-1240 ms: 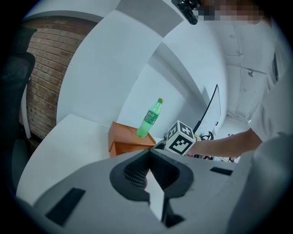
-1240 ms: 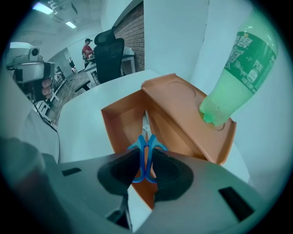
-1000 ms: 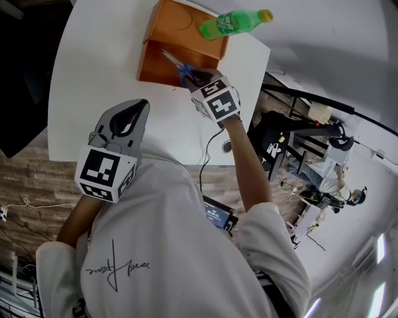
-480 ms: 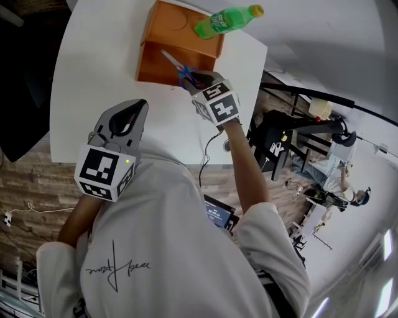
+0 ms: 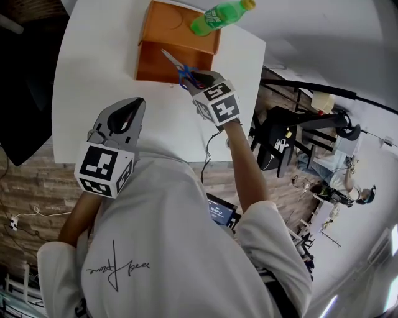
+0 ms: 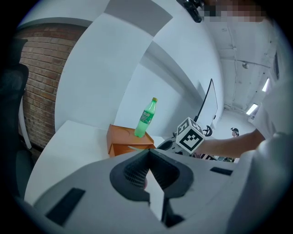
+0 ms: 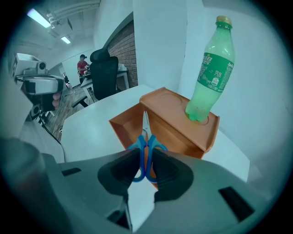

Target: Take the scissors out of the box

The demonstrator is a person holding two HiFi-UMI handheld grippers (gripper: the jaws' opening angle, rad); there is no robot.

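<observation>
My right gripper [image 5: 198, 79] is shut on the blue handles of the scissors [image 5: 180, 69]. Their steel blades point over the open front of the orange box [image 5: 163, 28]. In the right gripper view the scissors [image 7: 145, 157] stand upright between the pads, with the box [image 7: 174, 119] just beyond them. A green bottle [image 5: 214, 17] stands on the box's top. My left gripper [image 5: 135, 104] hangs over the table's near edge, well away from the box, shut with nothing in it. The left gripper view shows its jaws [image 6: 149, 153] meeting.
The white table [image 5: 93, 74] carries only the box and the bottle [image 7: 211, 68]. A dark monitor [image 5: 22, 81] sits off the table's left side. Chairs and desks [image 5: 292, 136] stand to the right, below the table's edge. A cable hangs from the near edge.
The right gripper keeps the scissors at nearly the same spot by the box's front. The left gripper has not moved. Only the head view has shifted a little.
</observation>
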